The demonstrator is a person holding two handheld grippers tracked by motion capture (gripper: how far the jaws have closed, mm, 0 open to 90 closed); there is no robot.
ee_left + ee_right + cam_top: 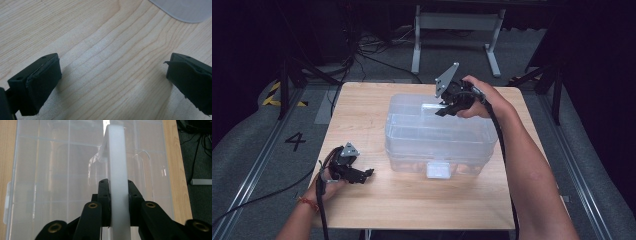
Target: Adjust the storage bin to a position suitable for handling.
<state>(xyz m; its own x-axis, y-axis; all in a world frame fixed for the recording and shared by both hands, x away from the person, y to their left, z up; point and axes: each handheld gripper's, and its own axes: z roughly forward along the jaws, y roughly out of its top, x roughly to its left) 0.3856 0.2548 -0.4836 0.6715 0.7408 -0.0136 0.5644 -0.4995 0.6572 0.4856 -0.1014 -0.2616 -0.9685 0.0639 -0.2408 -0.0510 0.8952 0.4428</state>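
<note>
Claw work first: the right claw (117, 195) is clamped on a white latch (117, 165) at the far edge of the clear plastic box (437, 135), its two black jaws pressing flat on either face of that upright white tab; the left claw (362, 174) rests low on the tabletop (412, 205), just off the box's near left corner, jaws spread wide with nothing but bare wood between them.

Going from the biggest thing down: the tabletop carries the box at its middle; the box is a lidded, see-through organiser with dividers visible through the lid; a second white latch (438, 170) sits on the box's near wall, facing the person; the gripped latch stands on the opposite, far side.

The step in hand looks like freeing the far latch, and my judgement on doing it well: keep the grip square on the tab, since it is thin and smooth and could slip out sideways if the wrist twists; swing it about its hinge, up and away from the box's wall, rather than pulling straight; go slowly, because the box seems light and may tip or slide toward the pull; the idle left claw could help by coming in from the near left corner to press down on the lid or brace the box's side; the near latch may then need the same treatment.
</note>
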